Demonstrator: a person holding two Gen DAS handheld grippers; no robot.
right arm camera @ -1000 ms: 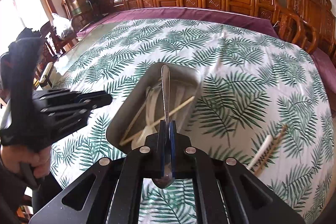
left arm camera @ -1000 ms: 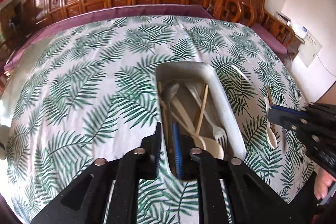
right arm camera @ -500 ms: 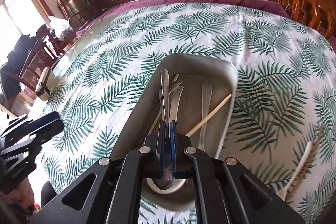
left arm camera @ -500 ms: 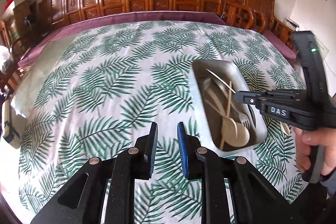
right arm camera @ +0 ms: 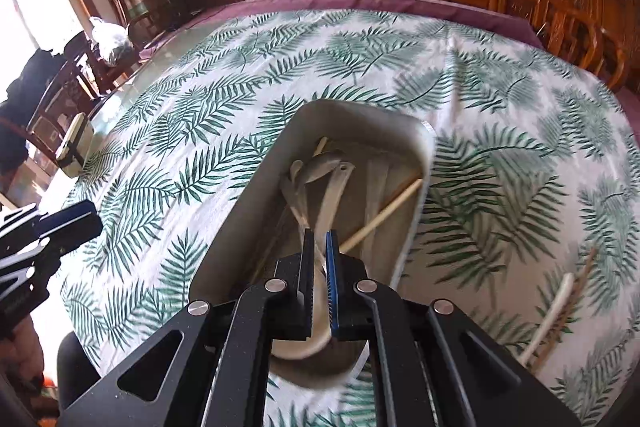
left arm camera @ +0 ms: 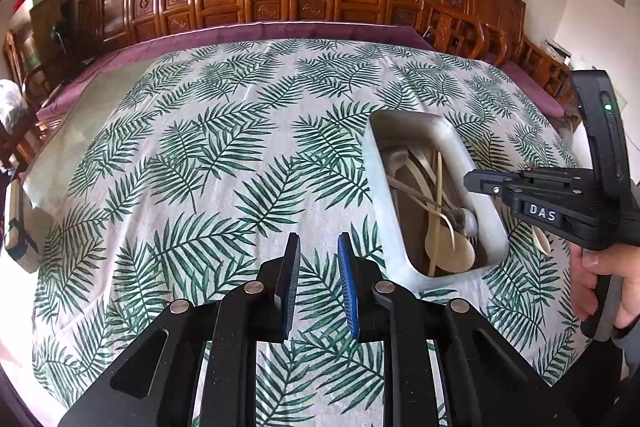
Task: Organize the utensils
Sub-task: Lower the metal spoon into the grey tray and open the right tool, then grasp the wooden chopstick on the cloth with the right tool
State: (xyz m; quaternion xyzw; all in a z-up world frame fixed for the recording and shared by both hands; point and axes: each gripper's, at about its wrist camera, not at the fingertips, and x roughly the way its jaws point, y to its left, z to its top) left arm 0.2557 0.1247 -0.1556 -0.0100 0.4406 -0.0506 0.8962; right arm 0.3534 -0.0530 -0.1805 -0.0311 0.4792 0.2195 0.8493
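Utensils (right arm camera: 336, 187) lie heaped in the grey tray (right arm camera: 256, 195) on the leaf-print surface (left arm camera: 200, 163): pale spoons, a thin wooden stick leaning on the far wall, and a metal spoon (left arm camera: 464, 219) whose bowl rests at the near end in the left view. The right tool (right arm camera: 319, 239) hangs over the tray's near end, pointing steeply down, so that whatever it carries can drop lengthwise among the others. Its jaws stand nearly together with a narrow slit between them; through that slit a pale blurred strip shows, but whether the pads press on anything cannot be told, and it looks more likely that the spoon has been let go. The left tool (left arm camera: 319, 279) sits off to the tray's left over bare cloth, jaws parted and empty, probably parked clear of the drop. To the right of the tray a white utensil and a brown stick (right arm camera: 560, 311) lie together on the cloth, outside the tray; they appear to be what remains to collect.
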